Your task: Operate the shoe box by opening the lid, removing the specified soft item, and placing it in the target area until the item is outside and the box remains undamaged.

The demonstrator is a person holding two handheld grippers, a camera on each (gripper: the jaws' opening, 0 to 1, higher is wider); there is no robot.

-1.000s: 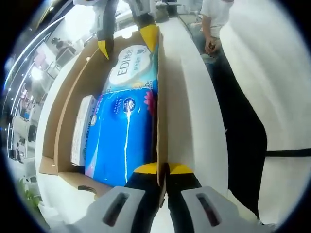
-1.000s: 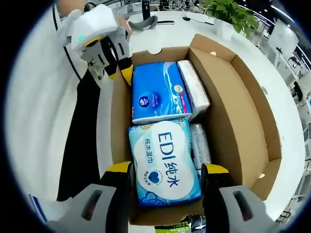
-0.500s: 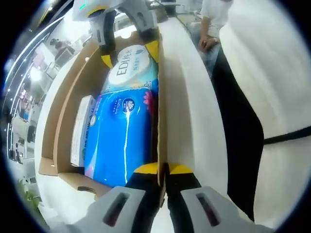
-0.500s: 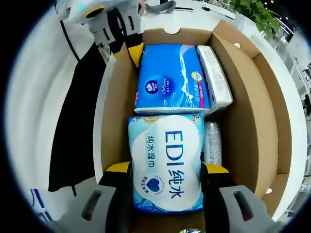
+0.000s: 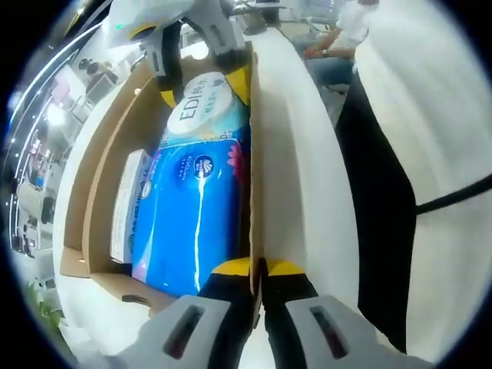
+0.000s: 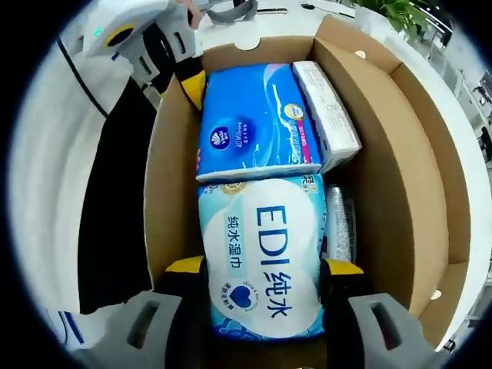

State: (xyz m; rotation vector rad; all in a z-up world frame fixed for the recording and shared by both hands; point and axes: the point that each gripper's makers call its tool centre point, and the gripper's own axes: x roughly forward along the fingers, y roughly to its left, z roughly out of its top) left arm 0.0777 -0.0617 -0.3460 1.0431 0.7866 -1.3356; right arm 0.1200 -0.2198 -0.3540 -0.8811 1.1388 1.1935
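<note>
Lid open — wet-wipe pack not yet out

The right gripper (image 6: 263, 270) is straddling the EDI pack (image 6: 261, 250) at the shoe box's (image 6: 165, 177) near end, jaws apart; the left gripper (image 5: 257, 269) is pinching the side wall — lifting and placing remain.

The open rectangular cardboard shoe box (image 6: 388, 154) is plain tan-brown inside and out, and it stands on a glossy white table (image 5: 307, 192). In it lie a soft pale-blue wet-wipe pack (image 6: 265, 254) with a large white oval printed "EDI" in dark blue and a small dark-blue heart, a bright-blue plastic tissue pack (image 6: 254, 123) with white swirls, a round dark-blue logo and a red flower mark at its edge, and a narrow white packet (image 6: 327, 115) with fine grey print. Both grippers, the left gripper (image 5: 257, 269) and the right gripper (image 6: 265, 269), have yellow fingertips on black jaws with grey bodies.
</note>
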